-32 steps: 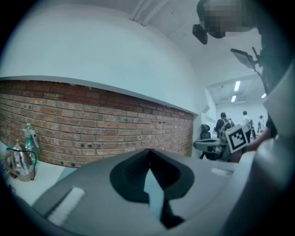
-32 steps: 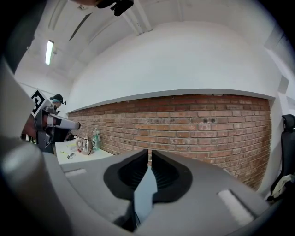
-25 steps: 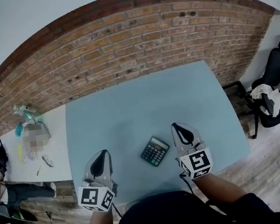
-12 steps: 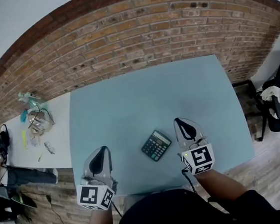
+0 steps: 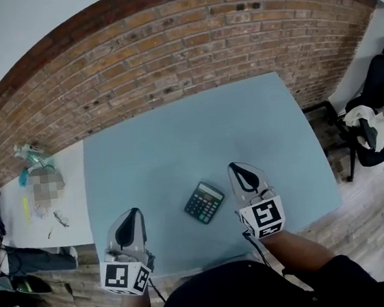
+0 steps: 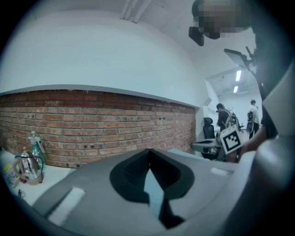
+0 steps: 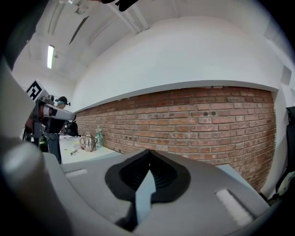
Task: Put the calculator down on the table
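Lying flat on the blue-grey table (image 5: 177, 144), the calculator (image 5: 204, 202) sits in the lower middle of the head view. It is keys up and set at a slant to the table's near edge. Nothing touches it.

Left tool (image 5: 131, 217): lower left of the frame, over the table's front edge, well apart from the calculator. Its own view shows the jaws closed tip to tip with nothing between them.

Right tool (image 5: 241, 171): just to the right of the calculator, near it but clear of it. Its jaws are likewise pressed together and empty in its own view.

Both tools point toward the top of the frame, at the brick wall (image 5: 167, 56) behind the table.

A white side table (image 5: 72, 190) adjoins at the left of the frame, carrying small clutter too small to identify. A black chair (image 5: 377, 87) stands at the far right.
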The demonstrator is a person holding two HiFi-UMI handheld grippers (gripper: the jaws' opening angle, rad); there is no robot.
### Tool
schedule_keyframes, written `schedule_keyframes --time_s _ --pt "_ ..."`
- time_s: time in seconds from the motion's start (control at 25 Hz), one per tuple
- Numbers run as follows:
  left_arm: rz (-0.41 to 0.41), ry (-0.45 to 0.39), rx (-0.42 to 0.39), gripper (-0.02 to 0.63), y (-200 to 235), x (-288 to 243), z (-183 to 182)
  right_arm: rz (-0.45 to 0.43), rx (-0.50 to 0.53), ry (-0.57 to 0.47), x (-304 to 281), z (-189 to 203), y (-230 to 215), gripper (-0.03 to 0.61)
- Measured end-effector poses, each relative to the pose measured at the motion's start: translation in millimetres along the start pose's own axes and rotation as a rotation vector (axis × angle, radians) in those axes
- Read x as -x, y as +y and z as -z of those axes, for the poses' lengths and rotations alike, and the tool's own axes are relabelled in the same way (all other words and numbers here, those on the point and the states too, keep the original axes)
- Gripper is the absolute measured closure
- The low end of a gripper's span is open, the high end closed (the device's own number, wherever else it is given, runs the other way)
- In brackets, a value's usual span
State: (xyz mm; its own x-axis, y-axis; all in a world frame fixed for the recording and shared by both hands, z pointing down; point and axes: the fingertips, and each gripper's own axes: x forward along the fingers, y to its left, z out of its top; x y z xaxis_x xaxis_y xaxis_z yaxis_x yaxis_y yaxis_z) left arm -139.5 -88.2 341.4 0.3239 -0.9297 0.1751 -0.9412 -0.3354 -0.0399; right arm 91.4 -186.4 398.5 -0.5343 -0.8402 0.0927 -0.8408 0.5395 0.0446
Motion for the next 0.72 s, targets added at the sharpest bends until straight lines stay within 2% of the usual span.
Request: schedule_keyframes --time_s 0.4,0.72 --pt "0.01 0.023 0.031 0.612 18 42 11 0.0 0.039 -0.005 12 -12 41 0.575" --pt "0.036 -0.004 0.044 0.612 -1 64 20 0.01 0.054 0.003 43 -7 52 0.575"
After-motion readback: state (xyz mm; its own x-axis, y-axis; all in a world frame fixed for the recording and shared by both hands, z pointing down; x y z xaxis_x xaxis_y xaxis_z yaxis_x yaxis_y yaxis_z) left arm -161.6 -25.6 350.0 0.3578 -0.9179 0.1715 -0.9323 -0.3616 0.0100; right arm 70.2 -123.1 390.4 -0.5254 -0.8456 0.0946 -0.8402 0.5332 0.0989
